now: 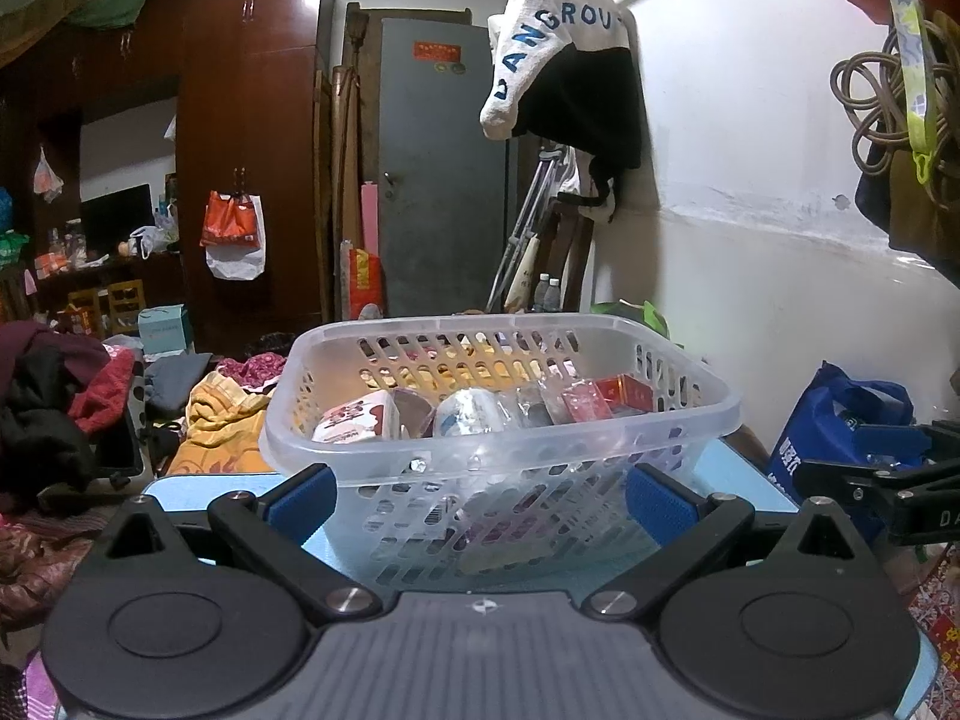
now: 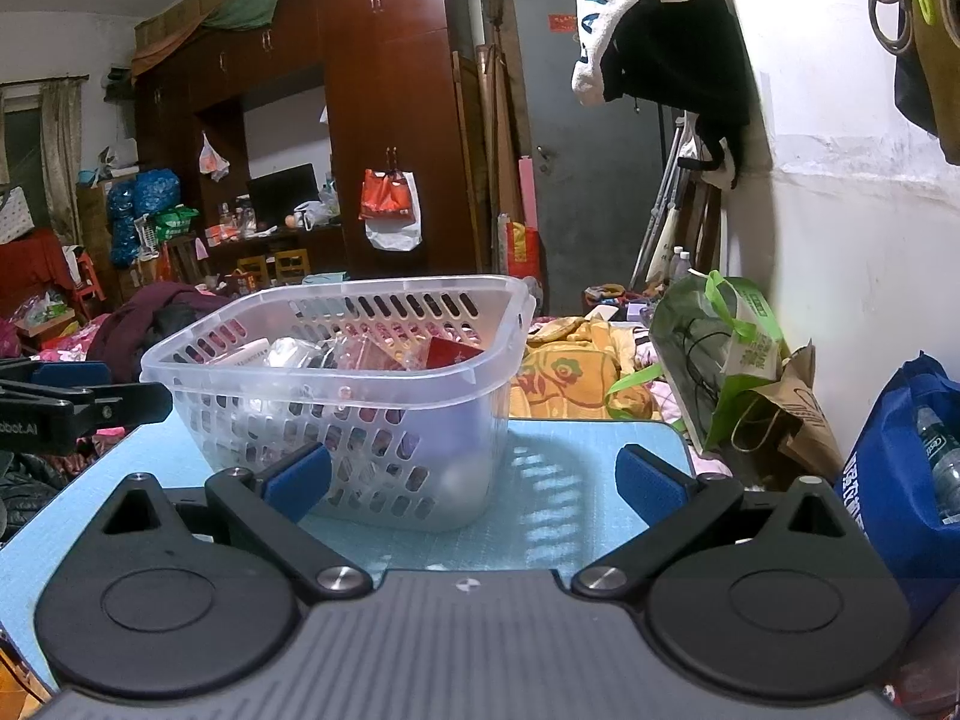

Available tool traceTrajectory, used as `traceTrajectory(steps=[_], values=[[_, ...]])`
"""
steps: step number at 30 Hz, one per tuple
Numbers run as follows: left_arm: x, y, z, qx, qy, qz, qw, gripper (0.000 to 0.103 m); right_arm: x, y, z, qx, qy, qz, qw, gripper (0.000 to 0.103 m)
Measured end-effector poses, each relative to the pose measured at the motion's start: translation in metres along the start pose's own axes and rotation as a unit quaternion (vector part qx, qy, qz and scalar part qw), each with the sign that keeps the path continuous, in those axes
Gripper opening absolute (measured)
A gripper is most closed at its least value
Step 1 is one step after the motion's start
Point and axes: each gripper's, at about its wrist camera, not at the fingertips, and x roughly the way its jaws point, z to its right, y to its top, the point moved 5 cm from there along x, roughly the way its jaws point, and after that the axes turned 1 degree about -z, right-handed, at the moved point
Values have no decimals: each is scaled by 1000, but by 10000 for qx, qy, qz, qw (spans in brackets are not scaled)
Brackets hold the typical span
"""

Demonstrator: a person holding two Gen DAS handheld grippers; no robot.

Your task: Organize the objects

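Observation:
A clear plastic basket [image 1: 606, 450] with slotted walls stands on a light blue table [image 1: 180, 489]. It holds several small items: a white and red box [image 1: 354, 420], a white roll [image 1: 471, 414], a red box [image 1: 624, 391]. My left gripper [image 1: 480, 495] is open and empty, its blue pads on either side of the basket's near wall. In the right wrist view the basket [image 2: 336, 420] stands left of centre on the table [image 2: 552, 480]. My right gripper [image 2: 474, 483] is open and empty, its left pad [image 2: 298, 480] near the basket's near corner.
A blue bag [image 2: 900, 480] with a bottle, a brown paper bag [image 2: 798, 420] and a green bag [image 2: 720, 348] stand right of the table. Clothes and bedding [image 1: 222, 420] lie behind and left. The wall [image 1: 750, 240] is close on the right.

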Motion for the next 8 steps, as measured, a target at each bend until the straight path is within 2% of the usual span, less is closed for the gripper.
traceTrajectory(steps=[8], values=[[-1, -2, 6, 123, 26, 7, 9999, 103, 0, 0, 0, 4, -2, -5, 10000, 103]])
